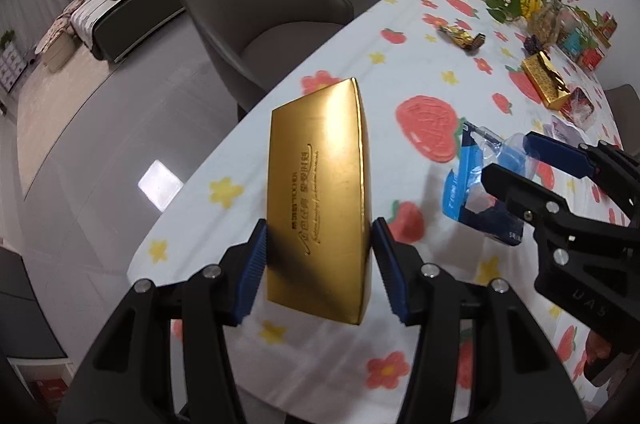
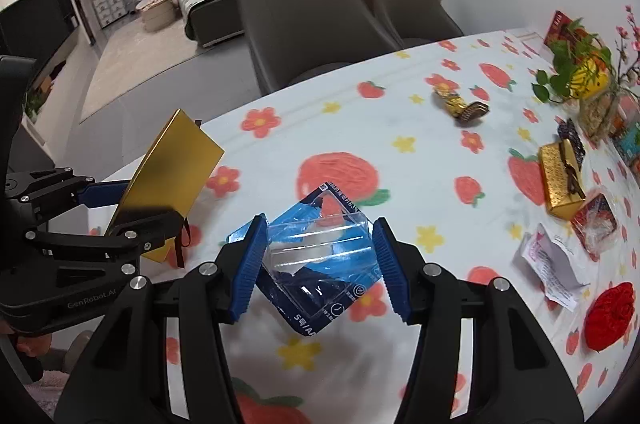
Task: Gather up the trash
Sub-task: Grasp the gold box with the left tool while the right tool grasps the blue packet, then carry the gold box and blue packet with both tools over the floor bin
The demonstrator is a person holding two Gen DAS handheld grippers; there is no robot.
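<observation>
Left gripper (image 1: 318,266) is clamped across a gold box lid (image 1: 320,200), right gripper (image 2: 320,264) across blue-and-clear battery packaging (image 2: 320,256); both are held lifted above the table (image 2: 400,176), presumably for carrying to disposal.

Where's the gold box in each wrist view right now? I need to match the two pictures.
Left wrist: gold box at centre, clamped between the left gripper's pads, above the table.
Right wrist: gold box at left, edge-on, in the left gripper.
Shared landmark: the gold candy wrapper on the tablecloth.
</observation>
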